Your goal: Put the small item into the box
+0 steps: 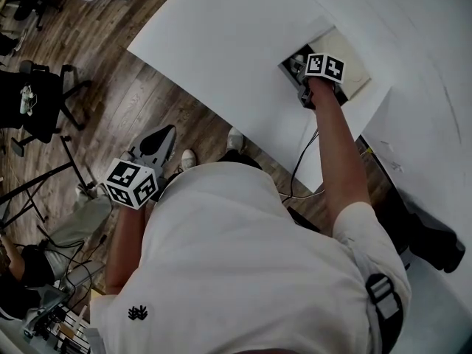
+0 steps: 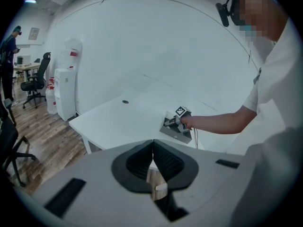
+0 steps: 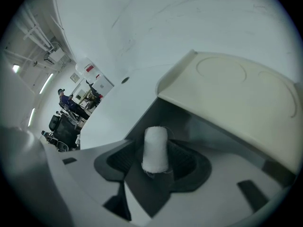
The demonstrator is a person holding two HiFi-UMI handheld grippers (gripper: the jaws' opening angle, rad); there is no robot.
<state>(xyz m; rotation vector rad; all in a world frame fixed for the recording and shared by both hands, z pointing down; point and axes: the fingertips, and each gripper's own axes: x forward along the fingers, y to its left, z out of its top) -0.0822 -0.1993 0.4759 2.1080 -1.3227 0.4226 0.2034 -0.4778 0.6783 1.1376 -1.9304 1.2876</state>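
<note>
With your right gripper (image 3: 154, 167) released around the white roll (image 3: 155, 148) inside the box (image 3: 236, 93), a crooked withdrawal could flick it out.

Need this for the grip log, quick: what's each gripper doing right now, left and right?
Left gripper: closed, empty.
Right gripper: open; white roll stands between its jaws, not pinched.

A white counter (image 1: 221, 43) lies under the right claw (image 1: 299, 68), with a black cable (image 1: 297, 167) dropping past its edge behind that claw. Left of the left claw (image 1: 164, 133), a black office chair (image 1: 37, 102) stands on the wood floor (image 1: 140, 102).
</note>
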